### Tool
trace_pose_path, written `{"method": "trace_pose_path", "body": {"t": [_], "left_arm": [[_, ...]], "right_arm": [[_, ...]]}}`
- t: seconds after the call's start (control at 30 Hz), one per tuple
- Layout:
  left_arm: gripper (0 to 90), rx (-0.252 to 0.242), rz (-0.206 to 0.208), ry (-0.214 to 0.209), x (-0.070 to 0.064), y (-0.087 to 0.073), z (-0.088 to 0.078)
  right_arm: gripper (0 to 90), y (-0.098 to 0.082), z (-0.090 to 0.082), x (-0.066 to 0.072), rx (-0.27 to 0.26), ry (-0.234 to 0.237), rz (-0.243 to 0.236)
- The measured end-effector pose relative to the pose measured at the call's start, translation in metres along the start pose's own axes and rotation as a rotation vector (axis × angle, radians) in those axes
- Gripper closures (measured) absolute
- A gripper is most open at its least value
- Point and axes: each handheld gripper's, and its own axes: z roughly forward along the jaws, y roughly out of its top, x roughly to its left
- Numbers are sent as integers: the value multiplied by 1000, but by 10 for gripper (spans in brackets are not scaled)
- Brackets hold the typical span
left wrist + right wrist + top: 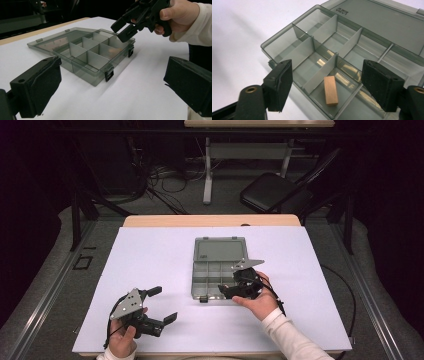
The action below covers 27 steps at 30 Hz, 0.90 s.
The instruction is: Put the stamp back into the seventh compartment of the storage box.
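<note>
Box (pixel 215 270) of clear grey plastic sits open on the white table (pixel 150 265), its lid lying flat behind it. A small wooden block (pixel 330 90) lies in one near compartment. The right gripper (pixel 239 289) hangs over the box's near edge with its jaws spread wide, holding nothing. The left gripper (pixel 160 305) rests well apart from the box, jaws spread too.

Table (pixel 150 270) covered by white sheet; wooden edge seen along far side. Grey translucent compartment box (pixel 218 265) laid directly on sheet near centre, lid opened flat toward far edge, black latches at near side.
</note>
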Motion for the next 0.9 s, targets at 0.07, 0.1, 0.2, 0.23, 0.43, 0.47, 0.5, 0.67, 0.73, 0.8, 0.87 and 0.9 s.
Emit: {"method": "trace_pose_path", "body": {"t": [0.07, 0.1, 0.2, 0.23, 0.43, 0.47, 0.5, 0.67, 0.73, 0.8, 0.87, 0.9], "left_arm": [[9, -1, -2, 1, 0, 0, 0], [9, 0, -2, -1, 0, 0, 0], [9, -1, -1, 1, 0, 0, 0], [9, -1, -1, 1, 0, 0, 0], [9, 1, -1, 1, 0, 0, 0], [9, 1, -1, 0, 0, 0, 0], [9, 1, -1, 0, 0, 0, 0], [9, 1, -1, 0, 0, 0, 0], [9, 2, 0, 0, 0, 0, 0], [9, 2, -1, 0, 0, 0, 0], [9, 5, 0, -2, 0, 0, 0], [9, 5, 1, -2, 0, 0, 0]], "right_arm": [[228, -1, -2, 2, -7, 7, -1], [219, -1, -3, 3, -10, 13, 0], [205, -2, -7, 7, -22, 23, -11], [199, -2, -9, 8, -32, 23, -15], [148, -6, -21, 13, -72, 35, -26], [143, -7, -22, 13, -79, 34, -28], [136, -8, -24, 14, -87, 31, -31], [73, -13, -31, 17, -102, 27, -37], [47, -15, -33, 17, -109, 28, -33], [36, -18, -36, 17, -121, 30, -28], [17, -22, -39, 17, -128, 33, -14], [14, -23, -40, 16, -132, 33, -11]]}}
